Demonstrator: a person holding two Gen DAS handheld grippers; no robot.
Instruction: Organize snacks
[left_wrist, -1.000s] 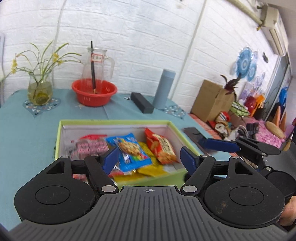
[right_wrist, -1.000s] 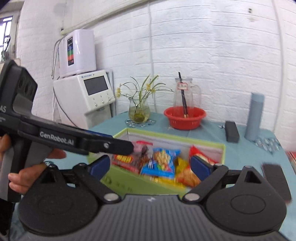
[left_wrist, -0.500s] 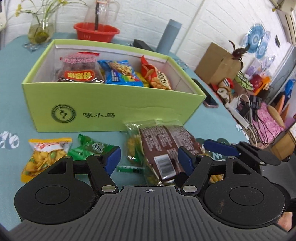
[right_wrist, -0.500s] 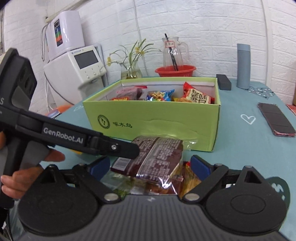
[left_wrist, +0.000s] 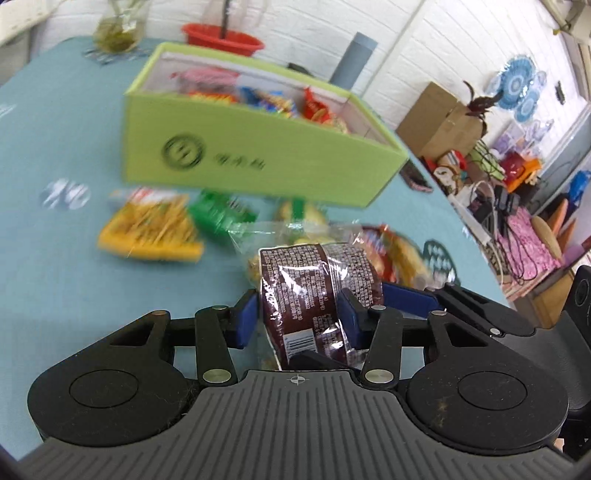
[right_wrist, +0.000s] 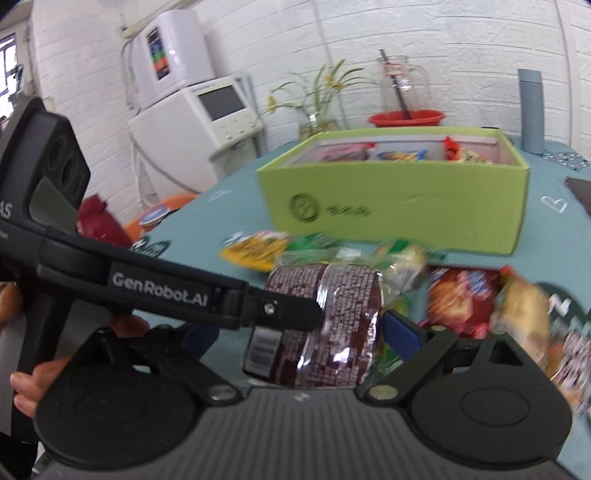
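— Two blue pads of the left gripper (left_wrist: 300, 320) sit against the sides of a dark brown snack packet (left_wrist: 314, 295) in the left wrist view; its jaws have just been closing, and the packet now stands squeezed between them. Where does that packet lie?

— On the teal tablecloth (left_wrist: 55, 280), near the front wall of the green box (left_wrist: 258, 158), on top of a clear bag of yellowish snacks. A yellow packet (left_wrist: 151, 229) and a green packet (left_wrist: 218, 216) lie to its left, a red-orange packet (left_wrist: 391, 251) to its right, all blurred. The box already holds several snack packs.

— And from the right wrist?

— The right gripper (right_wrist: 301, 334) is spread wide. The same brown packet (right_wrist: 332, 325) lies between its fingers, but the left pad is hidden behind the left tool, so I cannot tell whether the pads touch the wrapper. A hand (right_wrist: 29, 384) holds the left tool's handle at the frame's left edge. The green box (right_wrist: 406, 206) stands behind, and a red packet (right_wrist: 461, 299) lies to the right.
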